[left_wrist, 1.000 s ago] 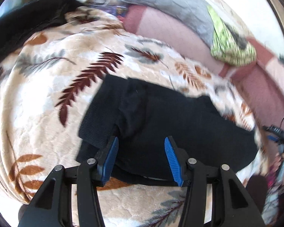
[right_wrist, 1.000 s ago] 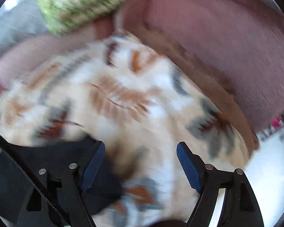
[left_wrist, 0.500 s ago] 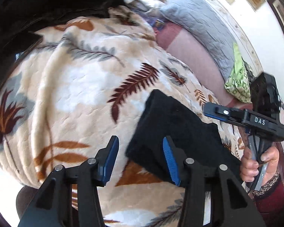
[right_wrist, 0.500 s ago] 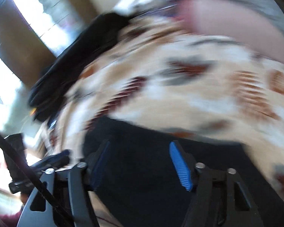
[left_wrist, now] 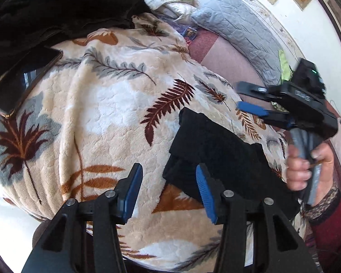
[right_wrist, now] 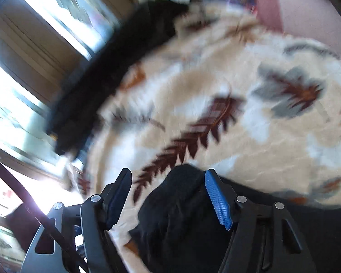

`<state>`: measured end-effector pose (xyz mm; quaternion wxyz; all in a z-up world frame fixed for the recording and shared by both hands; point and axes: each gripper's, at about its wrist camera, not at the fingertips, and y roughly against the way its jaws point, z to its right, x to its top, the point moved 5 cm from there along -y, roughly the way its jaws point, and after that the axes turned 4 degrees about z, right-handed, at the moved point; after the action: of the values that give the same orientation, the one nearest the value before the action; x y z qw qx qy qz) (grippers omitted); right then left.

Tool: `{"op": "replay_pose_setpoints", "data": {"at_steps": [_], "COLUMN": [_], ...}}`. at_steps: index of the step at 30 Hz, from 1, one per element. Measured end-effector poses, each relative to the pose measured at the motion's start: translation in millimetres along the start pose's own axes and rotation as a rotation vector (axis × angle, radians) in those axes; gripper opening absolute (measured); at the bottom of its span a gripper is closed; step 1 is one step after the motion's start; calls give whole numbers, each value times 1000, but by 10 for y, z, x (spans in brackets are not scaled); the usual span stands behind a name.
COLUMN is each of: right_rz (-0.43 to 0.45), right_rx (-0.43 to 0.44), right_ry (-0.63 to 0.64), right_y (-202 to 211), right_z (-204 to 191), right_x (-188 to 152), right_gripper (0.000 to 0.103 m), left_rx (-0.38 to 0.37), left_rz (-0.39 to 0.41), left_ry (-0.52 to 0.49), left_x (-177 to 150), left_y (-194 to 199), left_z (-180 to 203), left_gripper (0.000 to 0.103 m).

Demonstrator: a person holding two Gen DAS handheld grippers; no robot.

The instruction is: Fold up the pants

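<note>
Folded black pants (left_wrist: 218, 159) lie on my leaf-print blanket (left_wrist: 97, 104). My left gripper (left_wrist: 168, 188) hangs open beside their near edge, holding nothing. My right gripper (right_wrist: 168, 195), jaws just widened, straddles their corner without pinching.

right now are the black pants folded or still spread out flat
Folded: the black pants lie as a compact layered bundle on the leaf-print blanket, with stacked edges at the near corner. How many folds, cannot tell.

The left gripper (left_wrist: 168, 185) points down, its jaws apart and empty. The right gripper (right_wrist: 168, 195) has just been opening wider. A hand (left_wrist: 307, 166) holds its handle.
</note>
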<state>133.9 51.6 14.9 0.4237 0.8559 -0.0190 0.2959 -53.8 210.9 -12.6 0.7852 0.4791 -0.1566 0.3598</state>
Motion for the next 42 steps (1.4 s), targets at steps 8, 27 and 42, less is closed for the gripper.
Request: {"op": "replay_pose_setpoints", "data": {"at_steps": [8, 27, 42], "right_rz": [50, 128, 152], "right_rx": [-381, -437, -430], "right_ry": [-143, -186, -685], "right_y": [1047, 1117, 2258], "right_z": [1369, 1539, 1955], "right_x": [-183, -539, -2529], "right_gripper": [20, 41, 52], "left_rx": [-28, 12, 5], "left_rz": [-24, -42, -49], "left_ry": [-21, -80, -142], "left_x": [-71, -119, -238], "left_y": [-63, -60, 109], "left_z": [167, 400, 696], "left_gripper": [51, 52, 58]}}
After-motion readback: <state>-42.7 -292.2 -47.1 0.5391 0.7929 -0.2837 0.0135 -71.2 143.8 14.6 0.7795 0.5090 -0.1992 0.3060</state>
